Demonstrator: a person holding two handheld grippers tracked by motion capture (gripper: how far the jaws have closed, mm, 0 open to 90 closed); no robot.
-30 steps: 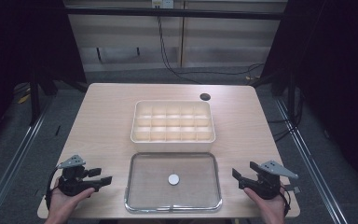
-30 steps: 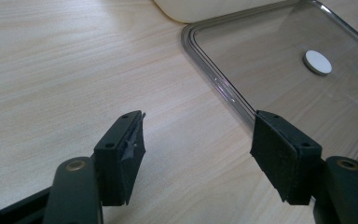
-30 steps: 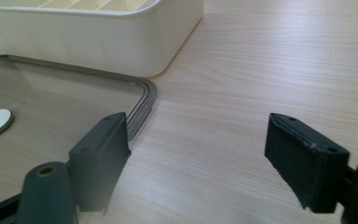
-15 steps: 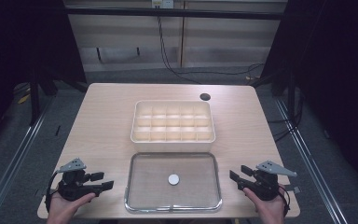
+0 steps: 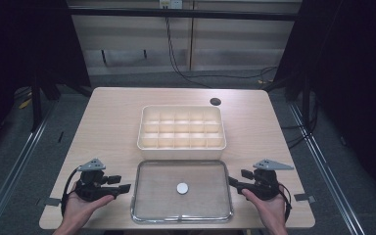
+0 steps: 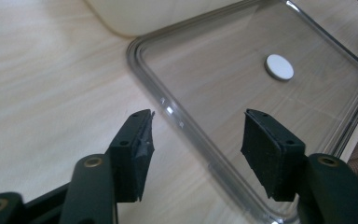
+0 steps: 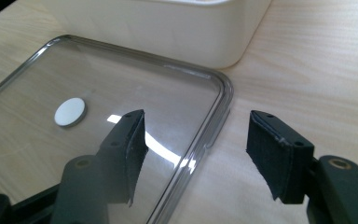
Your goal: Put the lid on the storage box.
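Note:
A clear shallow tray [image 5: 136,196] lies at the table's front middle with a small white disc [image 5: 182,188] in it. Behind it stands a cream compartment box [image 5: 181,145]. My left gripper [image 5: 120,183] is just left of the tray and points at it. Its jaws have just been closing, with nothing between the pads. In the left gripper view the left gripper [image 6: 199,119] faces the tray rim [image 6: 168,109] and disc [image 6: 279,66]. My right gripper [image 5: 237,177] sits at the tray's right edge, and its empty jaws have just been opening. The right gripper [image 7: 199,116] hovers over the tray corner [image 7: 226,93], with the disc [image 7: 70,111] beyond.
A dark round hole [image 5: 215,102] sits in the wooden table [image 5: 107,127] near its far edge. The box wall [image 7: 168,28] stands close behind the tray. Bare tabletop lies on both sides of the box. Dark floor with rails and cables surrounds the table.
Both hands have moved inward toward the tray, the left one rightward and the right one leftward. The tray, disc and box have not moved.

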